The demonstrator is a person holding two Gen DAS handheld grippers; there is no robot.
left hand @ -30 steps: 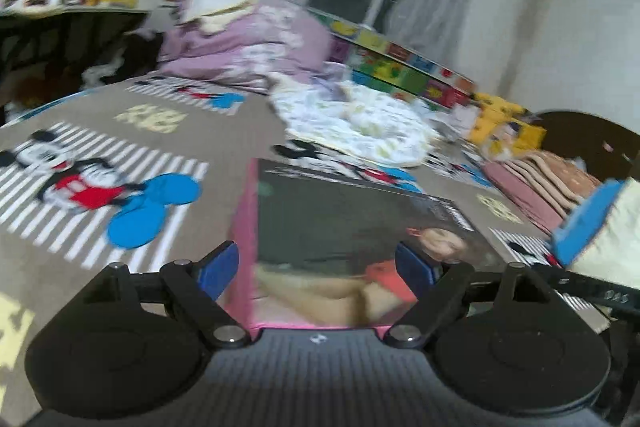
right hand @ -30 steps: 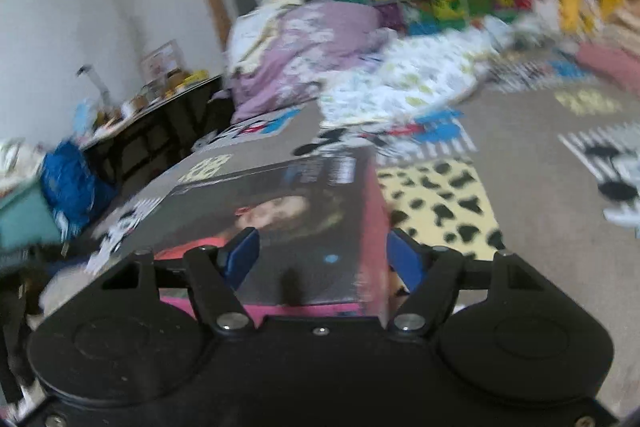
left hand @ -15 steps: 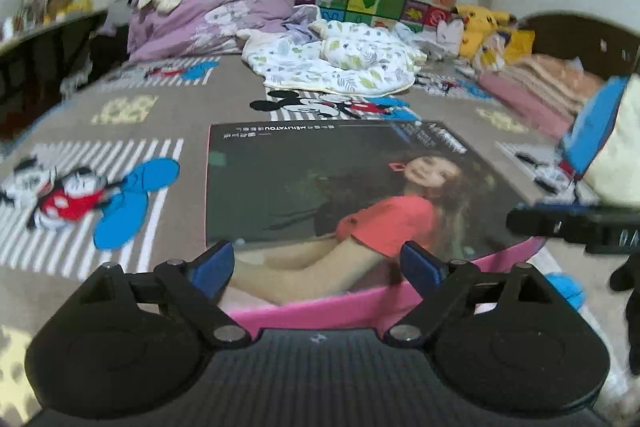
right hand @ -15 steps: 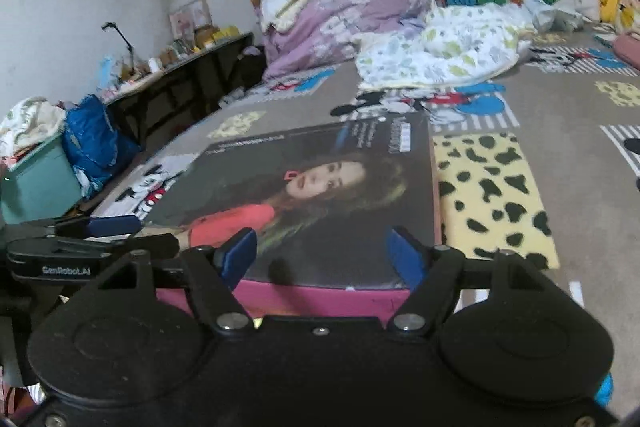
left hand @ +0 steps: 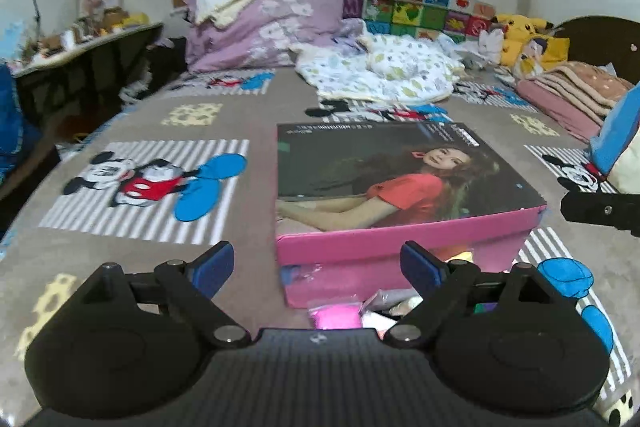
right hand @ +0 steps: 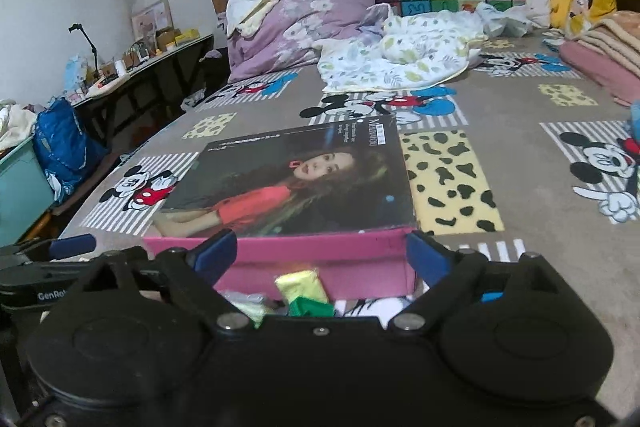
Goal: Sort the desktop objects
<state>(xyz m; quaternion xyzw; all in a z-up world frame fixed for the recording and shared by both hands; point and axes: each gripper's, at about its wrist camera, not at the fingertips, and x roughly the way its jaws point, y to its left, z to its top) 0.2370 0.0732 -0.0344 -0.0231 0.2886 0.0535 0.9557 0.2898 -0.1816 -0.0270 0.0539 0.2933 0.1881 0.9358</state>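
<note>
Left gripper (left hand: 318, 263): blue pads spread wide, nothing between them. It sits at the near left corner of the pink box (left hand: 400, 255), one pad off the box's left side, the other in front of its pink front wall. Not touching, as far as can be told.

Right gripper (right hand: 322, 254): also spread and empty. Its two pads sit in front of the box's near pink wall, toward that wall's two ends; contact cannot be told.

Box: a flat pink carton whose printed lid (right hand: 296, 183) shows a girl in a red top. The lid sits level on the base. It lies on the cartoon-print bedcover (left hand: 152, 123), which serves as the work surface.

In front of the box, close under both grippers: a scatter of small packets, a bright pink one (left hand: 335, 315) in the left view, a yellow one (right hand: 301, 285) and a green one (right hand: 310, 307) in the right view. Judged to be the loose items to sort; with the lid shut, none can go in yet.

Both tools facing the same box from two corners suggests a two-handed lift of the lid or a shift of the whole carton.

Behind the box: white patterned blanket (left hand: 380, 75), then purple bedding (left hand: 264, 23), well apart.
</note>
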